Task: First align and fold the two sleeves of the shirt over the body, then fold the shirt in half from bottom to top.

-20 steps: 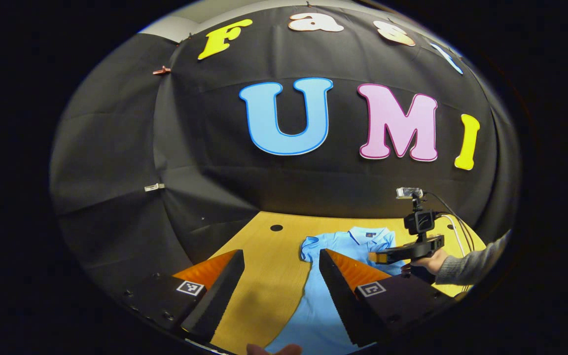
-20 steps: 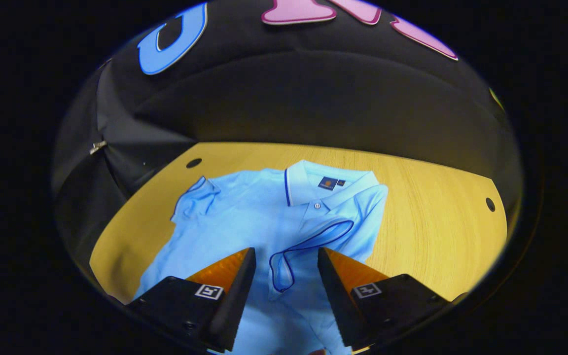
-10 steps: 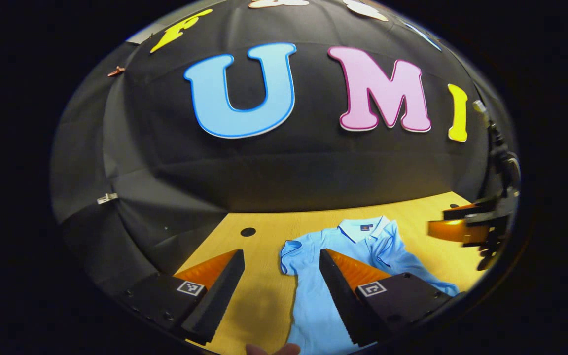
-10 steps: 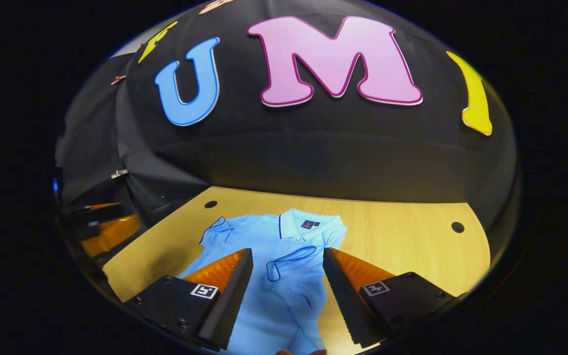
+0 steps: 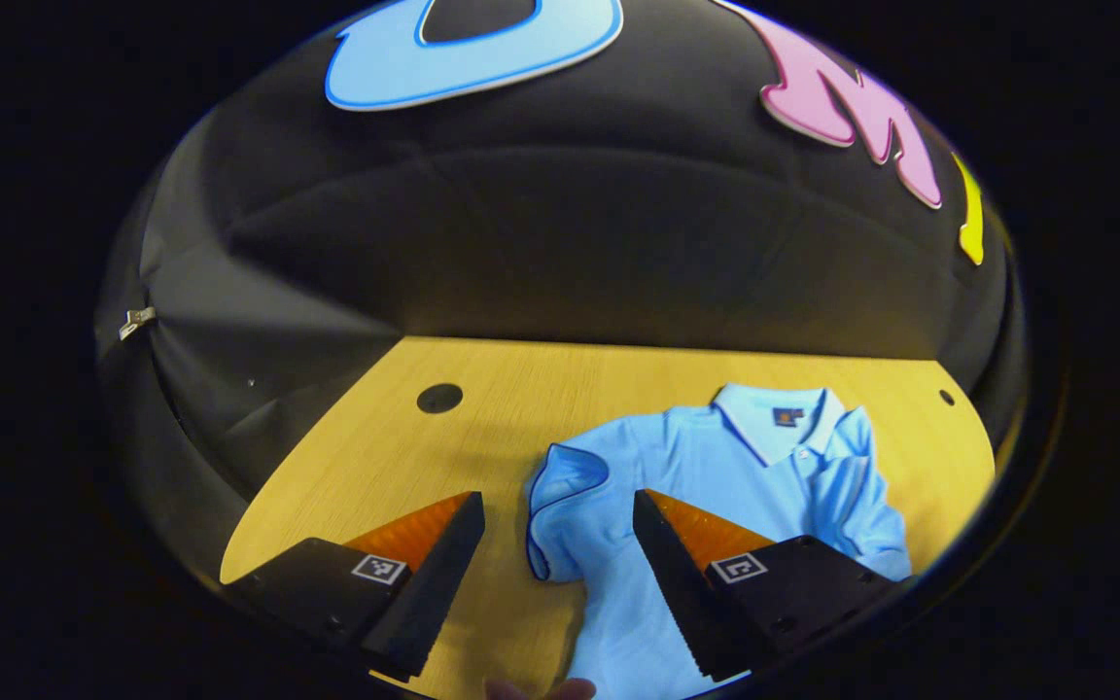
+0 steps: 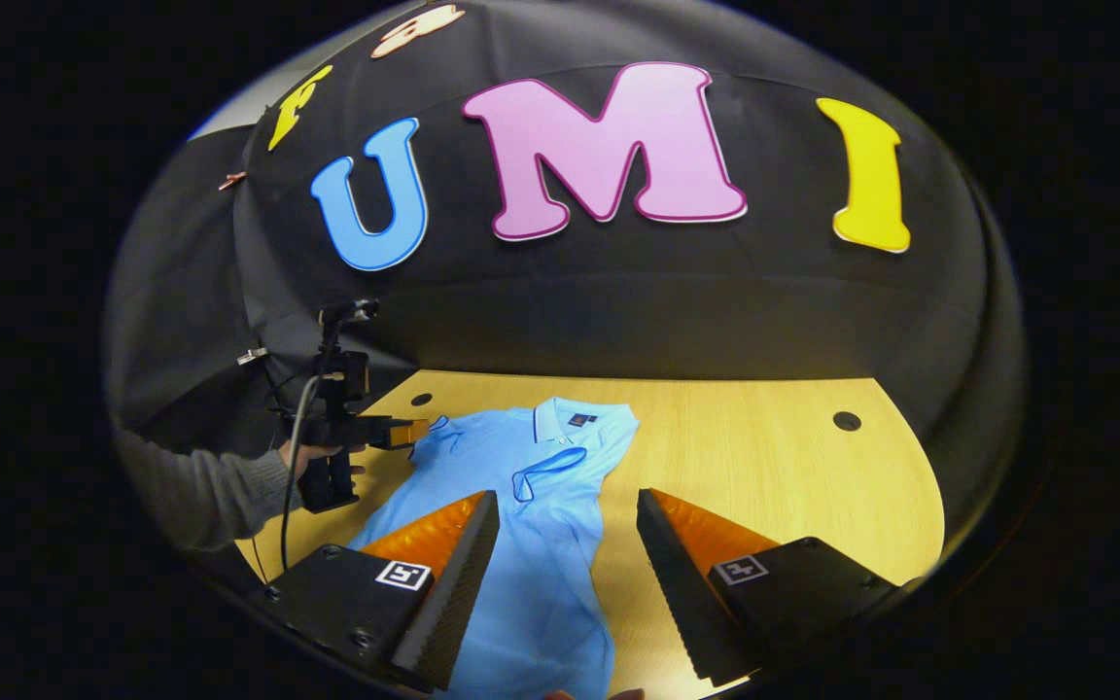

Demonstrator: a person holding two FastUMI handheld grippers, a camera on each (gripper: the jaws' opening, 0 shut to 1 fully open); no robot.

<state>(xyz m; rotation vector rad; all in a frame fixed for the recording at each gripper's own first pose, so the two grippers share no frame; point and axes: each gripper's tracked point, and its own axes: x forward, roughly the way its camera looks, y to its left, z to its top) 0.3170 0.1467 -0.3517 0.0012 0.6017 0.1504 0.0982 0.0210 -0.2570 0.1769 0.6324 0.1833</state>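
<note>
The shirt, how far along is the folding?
Done: one sleeve lies folded across the shirt body. In hand: the left gripper, jaws open, hovers over the other sleeve, which is not folded over. The right gripper is open, holding nothing. Left: that sleeve, then the bottom-to-top fold.

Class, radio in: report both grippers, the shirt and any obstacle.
Left gripper open above the unfolded sleeve. Right gripper open, empty. Shirt flat on the table, other sleeve folded over the body. Nothing in the way.

Shirt (image 5: 706, 486) lies on table (image 5: 375, 457), collar (image 5: 774, 423) toward the wall
</note>
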